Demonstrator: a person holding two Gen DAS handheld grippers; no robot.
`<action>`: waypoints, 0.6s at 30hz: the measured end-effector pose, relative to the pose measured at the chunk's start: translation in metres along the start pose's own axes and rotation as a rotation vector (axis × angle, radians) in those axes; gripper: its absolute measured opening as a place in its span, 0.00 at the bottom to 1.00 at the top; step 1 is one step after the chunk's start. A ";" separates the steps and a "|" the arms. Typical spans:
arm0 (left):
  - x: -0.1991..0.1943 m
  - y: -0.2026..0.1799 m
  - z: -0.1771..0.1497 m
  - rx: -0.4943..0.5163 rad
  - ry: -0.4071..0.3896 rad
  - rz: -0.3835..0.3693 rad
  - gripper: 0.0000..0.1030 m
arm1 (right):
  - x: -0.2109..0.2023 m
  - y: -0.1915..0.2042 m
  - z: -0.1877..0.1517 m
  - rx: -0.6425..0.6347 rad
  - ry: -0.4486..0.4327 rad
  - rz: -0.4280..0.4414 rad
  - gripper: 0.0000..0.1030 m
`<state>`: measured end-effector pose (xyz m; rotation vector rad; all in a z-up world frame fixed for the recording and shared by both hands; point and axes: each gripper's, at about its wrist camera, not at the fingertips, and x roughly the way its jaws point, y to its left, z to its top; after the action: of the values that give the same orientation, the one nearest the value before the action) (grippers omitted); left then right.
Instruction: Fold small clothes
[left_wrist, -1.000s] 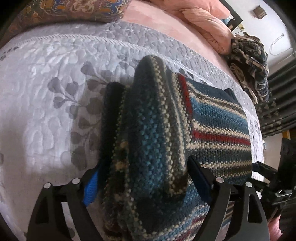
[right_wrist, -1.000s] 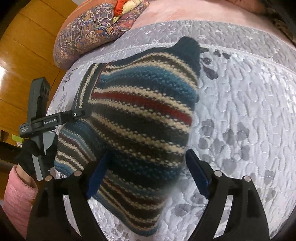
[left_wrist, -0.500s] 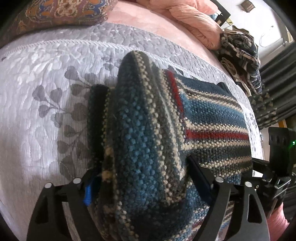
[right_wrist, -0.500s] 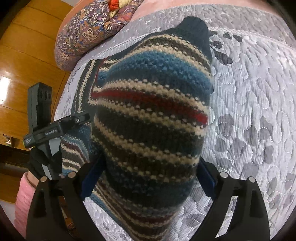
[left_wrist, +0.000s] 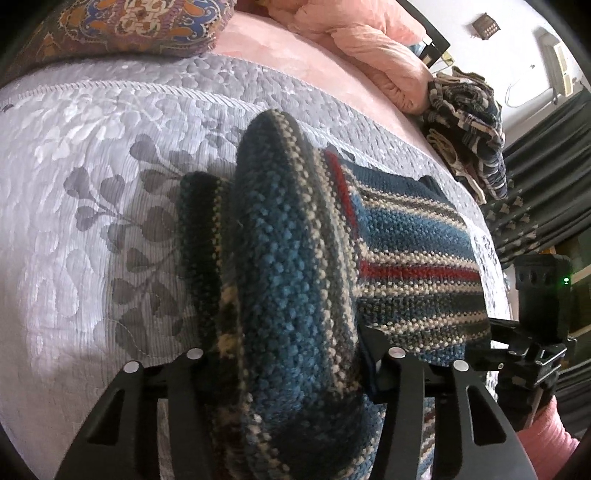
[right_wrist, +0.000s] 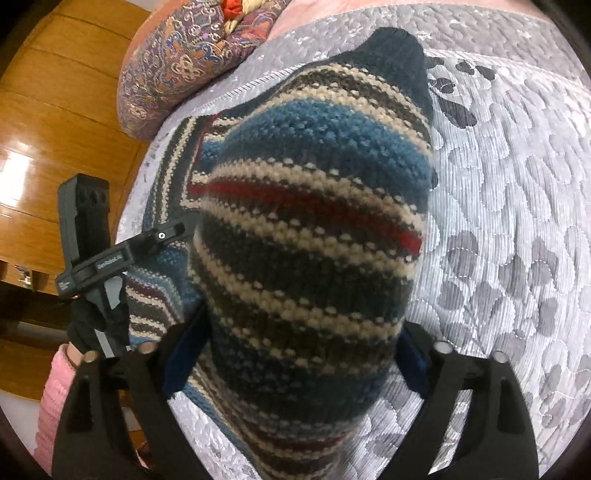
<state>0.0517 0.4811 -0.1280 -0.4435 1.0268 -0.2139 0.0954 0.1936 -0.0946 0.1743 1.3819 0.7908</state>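
Left gripper (right_wrist: 162, 236), label illegible, and right gripper (right_wrist: 295, 373), jaws each grasping the blue, cream, red striped knit sweater (left_wrist: 406, 236).

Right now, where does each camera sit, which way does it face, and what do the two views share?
Left wrist: on the left gripper, facing across the grey quilt toward pink bedding; the right gripper and a pink sleeve show.
Right wrist: on the right gripper, facing a patterned pillow and wooden panelling; the left gripper and the gloved hand holding it show.
Shared: the striped knit garment, bunched between both grippers' fingers, and the quilt.
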 end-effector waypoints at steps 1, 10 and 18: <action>-0.001 -0.001 -0.001 -0.006 -0.007 -0.003 0.45 | -0.002 0.000 0.001 -0.002 -0.008 0.011 0.70; -0.018 -0.032 -0.014 -0.022 -0.045 -0.096 0.39 | -0.051 -0.001 -0.016 -0.023 -0.042 0.146 0.52; -0.025 -0.100 -0.051 -0.011 -0.075 -0.232 0.38 | -0.130 -0.011 -0.057 -0.063 -0.058 0.132 0.52</action>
<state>-0.0017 0.3889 -0.0857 -0.5766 0.9027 -0.3958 0.0501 0.0901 -0.0079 0.2390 1.2986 0.9309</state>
